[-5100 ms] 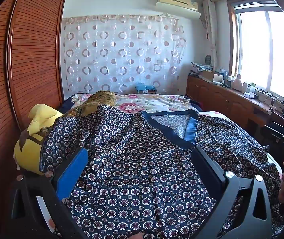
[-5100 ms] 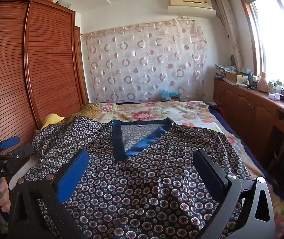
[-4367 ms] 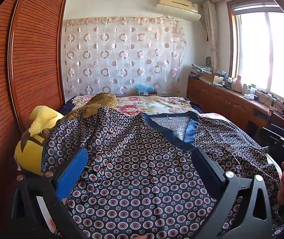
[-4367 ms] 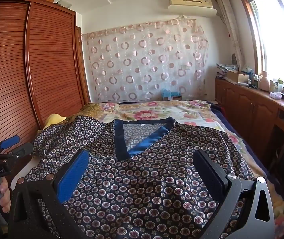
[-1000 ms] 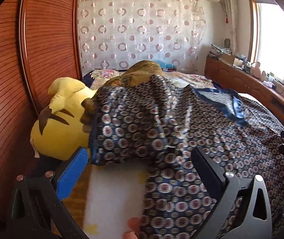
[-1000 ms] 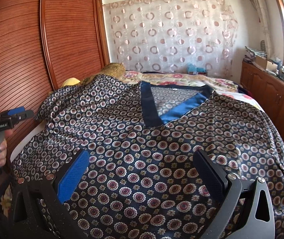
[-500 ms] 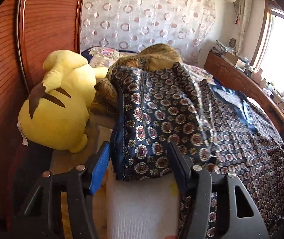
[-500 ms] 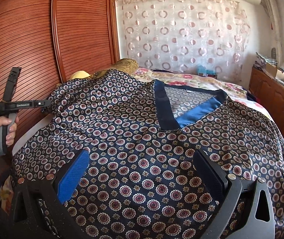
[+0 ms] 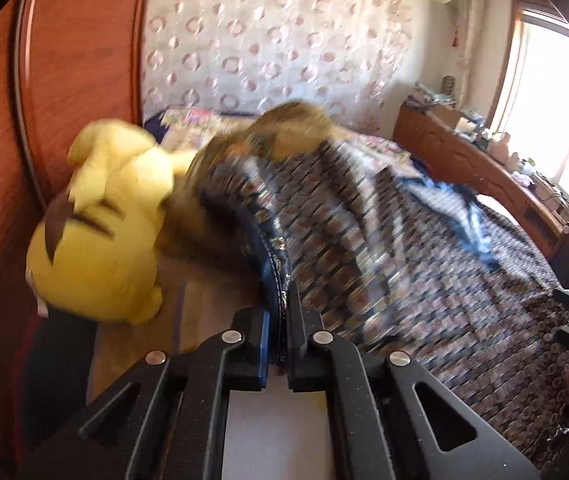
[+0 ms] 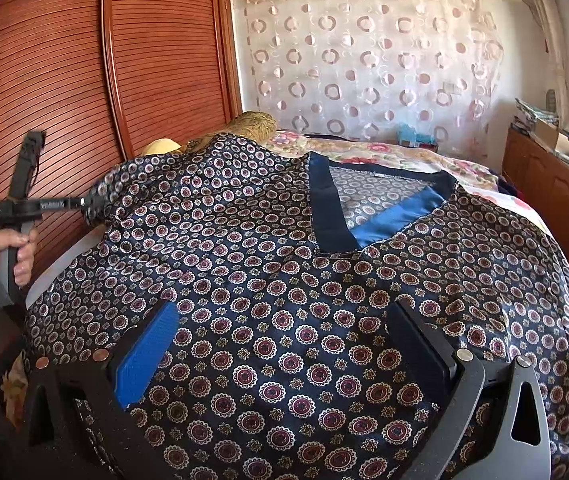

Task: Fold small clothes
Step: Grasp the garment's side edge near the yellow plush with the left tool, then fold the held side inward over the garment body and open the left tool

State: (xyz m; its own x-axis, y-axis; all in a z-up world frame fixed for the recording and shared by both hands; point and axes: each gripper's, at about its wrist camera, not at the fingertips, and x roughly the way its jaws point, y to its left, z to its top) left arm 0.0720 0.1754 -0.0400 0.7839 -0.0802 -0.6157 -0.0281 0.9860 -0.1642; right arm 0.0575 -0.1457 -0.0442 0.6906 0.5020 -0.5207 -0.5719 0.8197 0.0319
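- Left tool (image 9: pixel 278 344) now clamped on sleeve hem (image 9: pixel 274 264) of patterned top (image 10: pixel 284 280), wide open a second ago.
- Right tool (image 10: pixel 280 356) open, hovering over the front.
- Sleeve fold-in can start.

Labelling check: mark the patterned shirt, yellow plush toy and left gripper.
patterned shirt (image 10: pixel 292 312), right wrist view, front panel below the collar.
yellow plush toy (image 9: pixel 96 248), left wrist view, body.
left gripper (image 9: pixel 278 332), left wrist view, between fingertips clamping the shirt's edge.
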